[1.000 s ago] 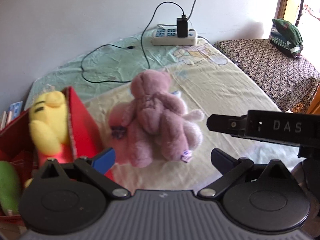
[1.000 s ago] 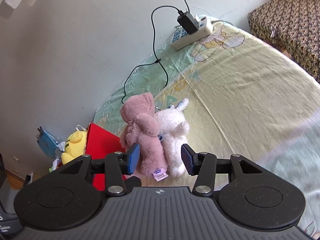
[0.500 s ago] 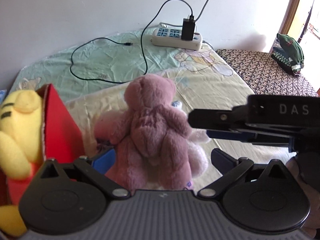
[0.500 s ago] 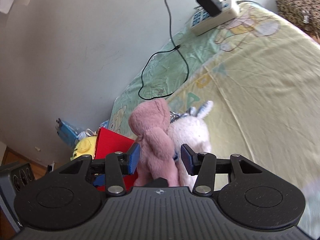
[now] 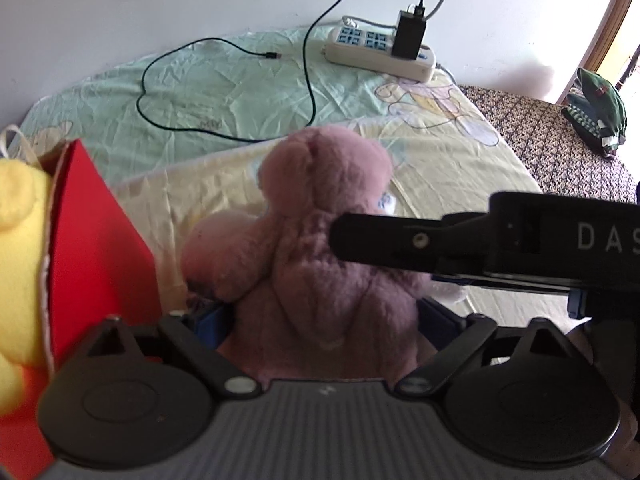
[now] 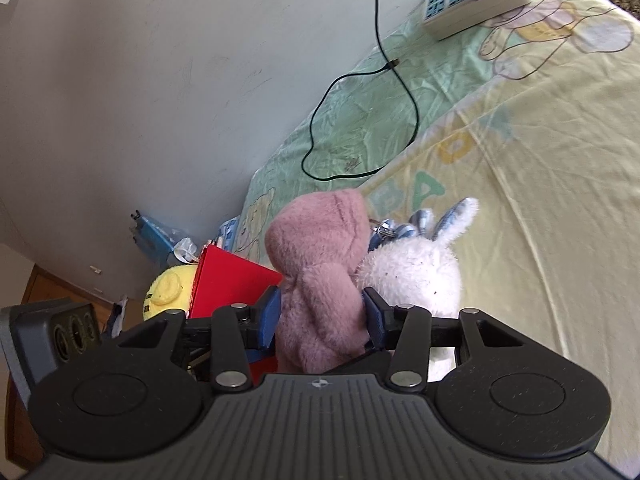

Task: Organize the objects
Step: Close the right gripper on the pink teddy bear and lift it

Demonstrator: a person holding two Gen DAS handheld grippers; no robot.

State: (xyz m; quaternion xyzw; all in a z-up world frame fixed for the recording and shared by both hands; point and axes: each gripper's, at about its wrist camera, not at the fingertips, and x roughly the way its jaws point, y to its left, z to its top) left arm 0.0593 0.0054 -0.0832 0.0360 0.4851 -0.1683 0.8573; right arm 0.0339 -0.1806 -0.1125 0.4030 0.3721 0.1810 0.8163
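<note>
Both grippers are closer to the pink bear [image 5: 320, 248] than a second ago. Bed [image 6: 540, 160] carries the toys; red box [image 5: 96, 248], with a yellow plush [image 5: 16, 240] inside, is probably the destination. Right gripper [image 6: 322, 312]: jaws pinch the bear's body. Left gripper [image 5: 320, 320]: jaws apart, straddling it. White bunny [image 6: 412, 276] touches the bear.

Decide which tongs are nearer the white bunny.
Right. The right tongs straddle the pink bear beside the white bunny; the left tongs sit behind the bear.
</note>
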